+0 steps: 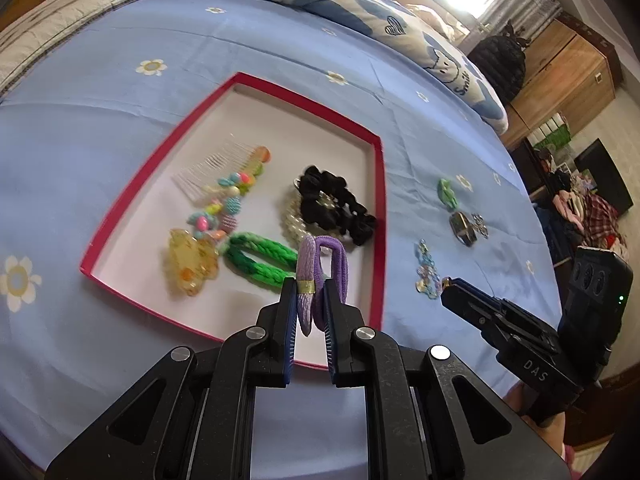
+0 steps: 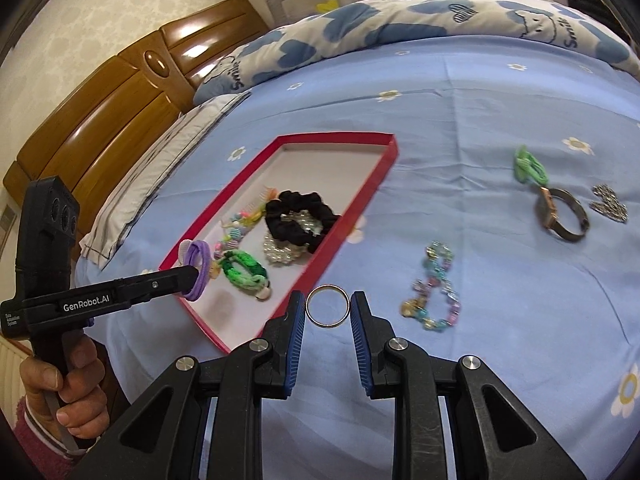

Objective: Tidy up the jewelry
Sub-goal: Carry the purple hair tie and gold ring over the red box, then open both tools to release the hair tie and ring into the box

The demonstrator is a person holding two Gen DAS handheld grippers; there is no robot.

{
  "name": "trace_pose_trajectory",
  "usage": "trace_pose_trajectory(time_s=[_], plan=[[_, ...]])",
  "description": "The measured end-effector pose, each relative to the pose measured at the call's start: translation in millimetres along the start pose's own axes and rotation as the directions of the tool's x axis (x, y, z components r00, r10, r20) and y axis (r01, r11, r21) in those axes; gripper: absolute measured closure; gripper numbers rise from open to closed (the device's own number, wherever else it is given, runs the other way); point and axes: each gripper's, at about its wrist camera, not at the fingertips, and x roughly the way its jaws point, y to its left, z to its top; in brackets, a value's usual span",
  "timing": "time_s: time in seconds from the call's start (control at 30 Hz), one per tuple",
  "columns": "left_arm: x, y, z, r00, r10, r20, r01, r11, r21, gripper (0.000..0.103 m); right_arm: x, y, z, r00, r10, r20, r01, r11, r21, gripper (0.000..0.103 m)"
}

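My left gripper [image 1: 308,286] is shut on a purple hair tie [image 1: 320,268], held over the near part of the red-rimmed tray [image 1: 378,200]. From the right wrist view the same purple hair tie [image 2: 198,270] hangs above the tray's [image 2: 360,196] near left corner. A thin metal ring [image 2: 328,306] is pinched between the blue pads of my right gripper [image 2: 328,308], above the sheet just right of the tray. Inside the tray lie a black scrunchie [image 1: 336,204], a pearl band [image 1: 292,224], a green braided clip [image 1: 260,260], a yellow claw clip [image 1: 192,264] and a beaded comb [image 1: 224,180].
On the blue flowered sheet [image 2: 500,92] right of the tray lie a beaded bracelet [image 2: 434,292], a watch [image 2: 560,212], a green tie [image 2: 530,166] and a glittery heart piece [image 2: 610,204]. A rolled duvet [image 2: 400,24] borders the far side. A wooden headboard [image 2: 100,112] stands at left.
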Motion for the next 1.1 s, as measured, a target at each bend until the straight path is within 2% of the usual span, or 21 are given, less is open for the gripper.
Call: trace_pose_trajectory(time_s=[0.63, 1.1], plan=[[27.3, 21.9, 40.0, 0.996, 0.087, -0.019, -0.087, 0.996, -0.015, 0.092, 69.8, 24.2, 48.2, 0.999, 0.020, -0.032, -0.021, 1.000, -0.015, 0.080], [51.8, 33.9, 45.3, 0.989, 0.131, -0.064, -0.133, 0.991, -0.022, 0.092, 104.4, 21.8, 52.2, 0.996, 0.011, -0.085, -0.011, 1.000, -0.007, 0.079]])
